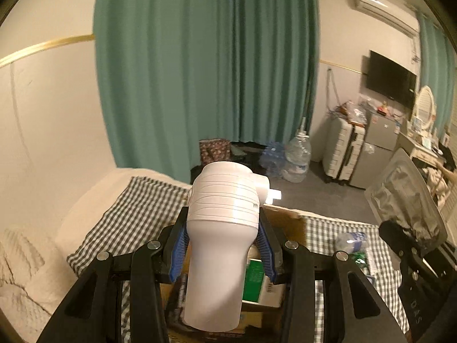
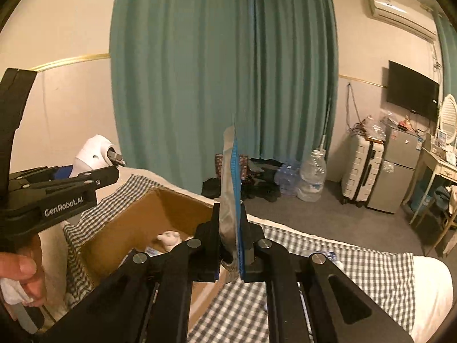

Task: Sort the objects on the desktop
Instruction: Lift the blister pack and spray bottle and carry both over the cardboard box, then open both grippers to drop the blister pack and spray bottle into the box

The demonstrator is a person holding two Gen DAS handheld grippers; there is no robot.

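White, smooth plastic fills the left hand-held gripper (image 1: 222, 228): its blue pads clamp the waist of a hair dryer (image 1: 220, 228) above the open cardboard box (image 2: 171, 200) on the checked bed (image 2: 357, 268); rigid, probably light but slippery, so its ribbed band looks the surest hold. The right hand-held gripper (image 2: 231, 245) pinches a thin, floppy plastic packet (image 2: 228, 188) by its lower edge, upright beside the box.

Long teal fabric curtains (image 2: 222, 71) hang against the cream wall, with a white wall-mounted air conditioner (image 2: 400, 14) high to their right. A flat black television screen (image 2: 412, 93) hangs above a small grey refrigerator (image 2: 395, 168), and a white hard-shell suitcase (image 2: 361, 168) stands just beside that refrigerator. Large clear plastic water bottles (image 2: 312, 177) sit on the grey floor near the curtains.
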